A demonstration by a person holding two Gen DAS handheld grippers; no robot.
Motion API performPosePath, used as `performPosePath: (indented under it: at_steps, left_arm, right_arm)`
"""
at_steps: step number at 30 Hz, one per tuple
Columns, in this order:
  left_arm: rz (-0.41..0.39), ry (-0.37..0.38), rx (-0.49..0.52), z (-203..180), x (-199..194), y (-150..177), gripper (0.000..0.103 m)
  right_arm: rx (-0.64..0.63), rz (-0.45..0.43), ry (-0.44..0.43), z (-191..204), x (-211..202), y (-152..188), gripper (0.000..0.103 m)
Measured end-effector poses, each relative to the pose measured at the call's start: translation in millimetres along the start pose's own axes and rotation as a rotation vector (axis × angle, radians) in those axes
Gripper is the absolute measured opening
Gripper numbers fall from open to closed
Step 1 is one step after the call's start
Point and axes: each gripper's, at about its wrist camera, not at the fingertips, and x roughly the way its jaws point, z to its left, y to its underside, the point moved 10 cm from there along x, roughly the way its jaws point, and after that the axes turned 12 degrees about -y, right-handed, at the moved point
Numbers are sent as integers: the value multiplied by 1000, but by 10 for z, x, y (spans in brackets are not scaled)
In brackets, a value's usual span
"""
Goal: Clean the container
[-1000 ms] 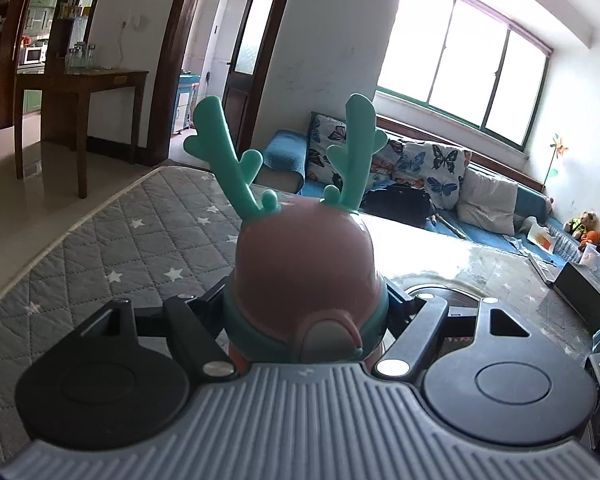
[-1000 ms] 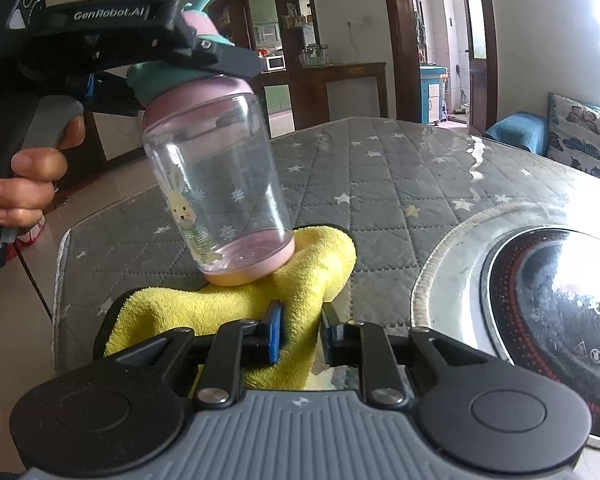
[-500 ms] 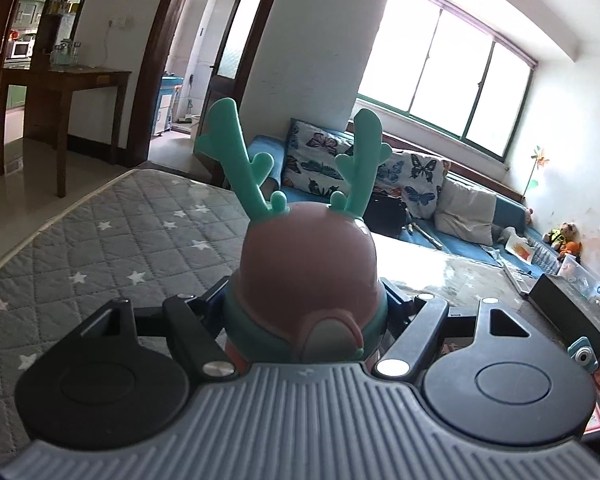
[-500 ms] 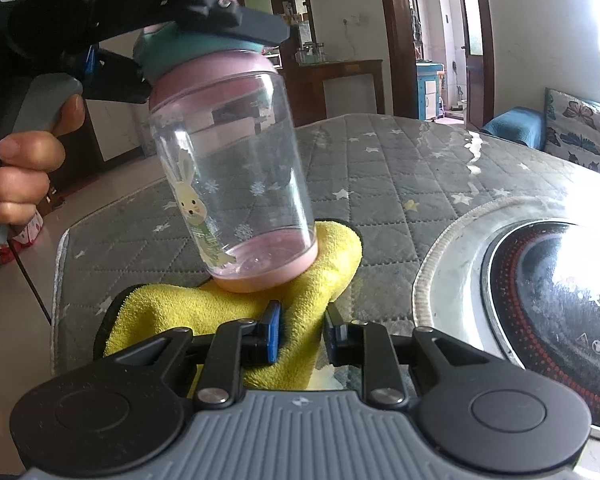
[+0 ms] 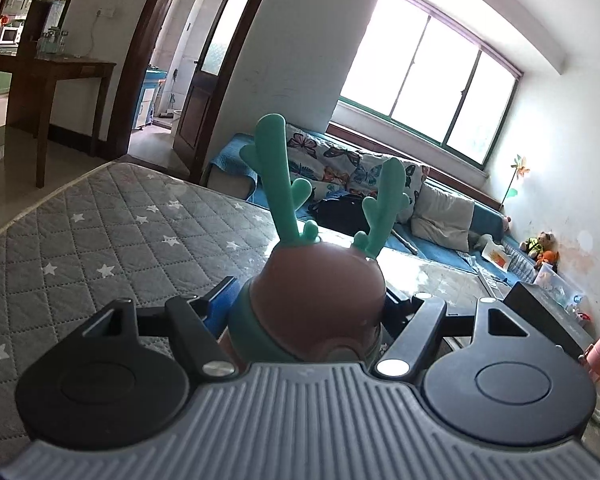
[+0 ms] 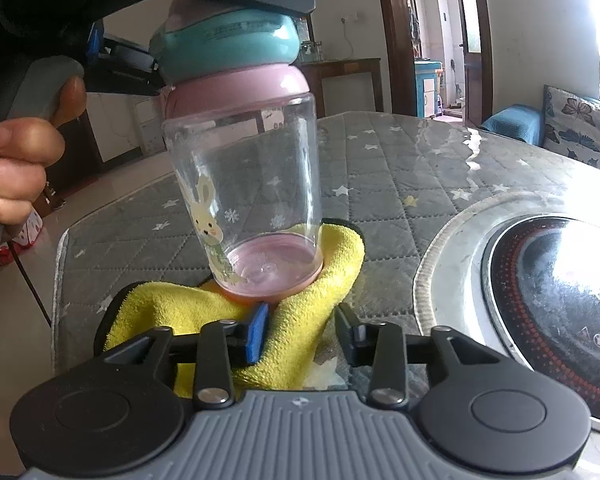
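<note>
Bottle (image 6: 252, 200) with a clear body, pink collar and teal antlered cap (image 5: 320, 300) hangs tilted over the grey quilted table (image 6: 380, 168), its pink base resting on the yellow cloth (image 6: 300, 320). Left gripper (image 5: 308, 320) is clamped on that cap, its jaws closing a little more. Right gripper (image 6: 304, 332) is opening, its jaws apart around a fold of the cloth, blue pad (image 6: 257, 334) just beside it.

A grey quilted star-patterned table cover (image 6: 380, 168) lies left of a round black cooktop (image 6: 560, 292); a blue sofa with butterfly cushions (image 5: 380, 172) stands far right.
</note>
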Motion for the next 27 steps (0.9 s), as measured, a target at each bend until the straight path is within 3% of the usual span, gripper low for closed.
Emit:
performPosePath:
  at_steps: [2, 6, 10, 16, 18, 21, 27]
  left_arm:
    - [3, -4, -2, 27, -10, 5, 72]
    - [3, -24, 21, 17, -16, -15, 72]
    - [4, -41, 58, 4, 7, -16, 84]
    - [14, -43, 98, -23, 64, 20, 89]
    - [16, -46, 105, -16, 104, 34, 88]
    - [8, -60, 132, 7, 158, 55, 73]
    - [-5, -49, 160, 6, 122, 89, 73]
  right_arm:
    - [-10, -3, 1, 14, -14, -14, 56]
    - [-31, 2, 2, 57, 0, -36, 56]
    - [-30, 11, 0, 82, 48, -9, 58]
    - [-25, 18, -5, 82, 36, 0, 60]
    - [-20, 21, -7, 79, 45, 5, 61]
    - [-16, 23, -7, 77, 59, 15, 61]
    - [-1, 21, -15, 56, 28, 6, 61]
